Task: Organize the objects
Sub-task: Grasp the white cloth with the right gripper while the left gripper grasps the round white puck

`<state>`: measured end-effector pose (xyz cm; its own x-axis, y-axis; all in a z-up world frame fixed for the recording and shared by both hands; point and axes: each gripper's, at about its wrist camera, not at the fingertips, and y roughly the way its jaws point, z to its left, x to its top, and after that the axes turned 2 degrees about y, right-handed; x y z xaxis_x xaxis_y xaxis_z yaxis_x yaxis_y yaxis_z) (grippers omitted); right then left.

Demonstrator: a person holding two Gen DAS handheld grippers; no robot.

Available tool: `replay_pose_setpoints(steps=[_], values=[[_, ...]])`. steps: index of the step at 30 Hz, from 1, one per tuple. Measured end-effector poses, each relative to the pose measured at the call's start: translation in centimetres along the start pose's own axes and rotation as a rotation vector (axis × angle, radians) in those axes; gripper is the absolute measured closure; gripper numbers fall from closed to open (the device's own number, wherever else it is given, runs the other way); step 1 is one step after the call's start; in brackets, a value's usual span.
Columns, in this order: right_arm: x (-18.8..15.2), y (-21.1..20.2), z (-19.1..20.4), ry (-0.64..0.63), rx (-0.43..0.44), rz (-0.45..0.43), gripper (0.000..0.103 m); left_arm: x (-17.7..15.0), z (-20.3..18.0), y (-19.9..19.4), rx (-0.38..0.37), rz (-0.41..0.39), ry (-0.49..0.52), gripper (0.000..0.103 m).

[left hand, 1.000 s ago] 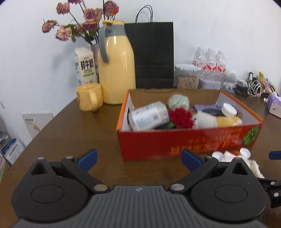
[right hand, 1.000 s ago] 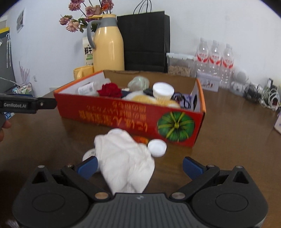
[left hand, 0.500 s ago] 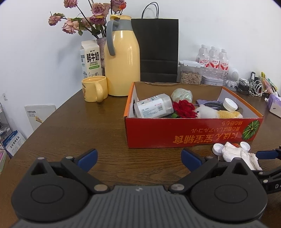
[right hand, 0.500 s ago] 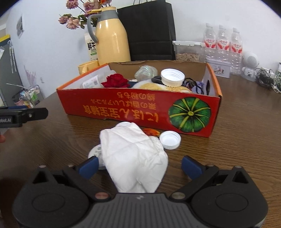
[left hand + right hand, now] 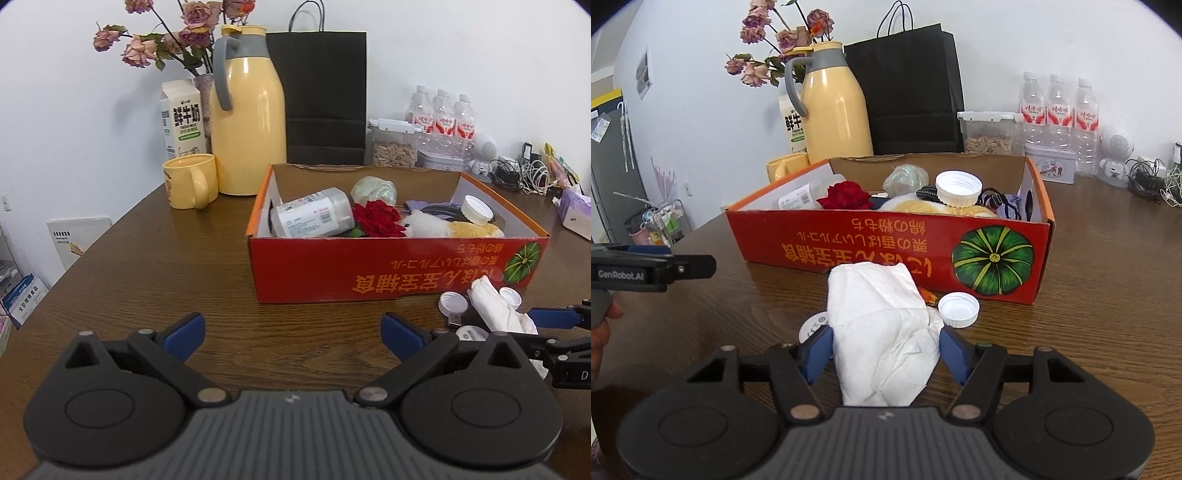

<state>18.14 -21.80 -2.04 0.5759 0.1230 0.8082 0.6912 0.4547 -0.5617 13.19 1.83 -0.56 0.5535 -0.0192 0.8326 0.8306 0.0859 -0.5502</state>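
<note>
Left wrist view: the left hand-held gripper (image 5: 291, 330) hangs over bare brown bench (image 5: 147, 266) with its jaws spread wide and nothing between them. Ahead stands the red cardboard box (image 5: 388, 266), its long side facing the camera, holding a white bottle (image 5: 314, 218) lying on its side, a red rose (image 5: 378, 218), a plush toy (image 5: 443, 227) and a white lid (image 5: 476, 210). The crumpled white tissue (image 5: 495, 306) lies on the bench just in front of the box's right end, its long axis running from the box wall toward the lower right, with two white caps (image 5: 452, 303) beside it; the right hand-held gripper (image 5: 550, 325) enters from the right edge at the tissue. A yellow thermos (image 5: 251, 125), yellow mug (image 5: 190, 181), milk carton (image 5: 183, 118) and black paper bag (image 5: 321, 96) stand behind the box. Right wrist view: the right hand-held gripper (image 5: 886, 349) has just been closing its jaws, and both blue pads (image 5: 818, 349) now press against the sides of the tissue (image 5: 882, 325), gripping it. The tissue's long axis runs along the fingers, its far end pointing at the box (image 5: 886, 247) front wall and reaching close to it. One white cap (image 5: 958, 309) lies touching the tissue's right edge. The left hand-held gripper's side shows at the left edge, well apart from the tissue.
</note>
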Motion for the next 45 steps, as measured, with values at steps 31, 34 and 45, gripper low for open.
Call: replay_pose_setpoints(steps=[31,34,45], values=[[-0.3,-4.1,-2.9,0.019,-0.076,-0.136,0.042,-1.1,-11.0,3.5,-0.231,0.092,0.175,0.032],[-0.5,-4.1,-2.9,0.015,-0.074,-0.134,0.042,-1.1,-10.9,3.6,-0.275,0.094,0.157,0.055],[-0.7,-4.0,-2.6,0.0,-0.081,-0.13,0.042,-1.1,-9.9,2.4,-0.277,0.05,0.134,0.062]])
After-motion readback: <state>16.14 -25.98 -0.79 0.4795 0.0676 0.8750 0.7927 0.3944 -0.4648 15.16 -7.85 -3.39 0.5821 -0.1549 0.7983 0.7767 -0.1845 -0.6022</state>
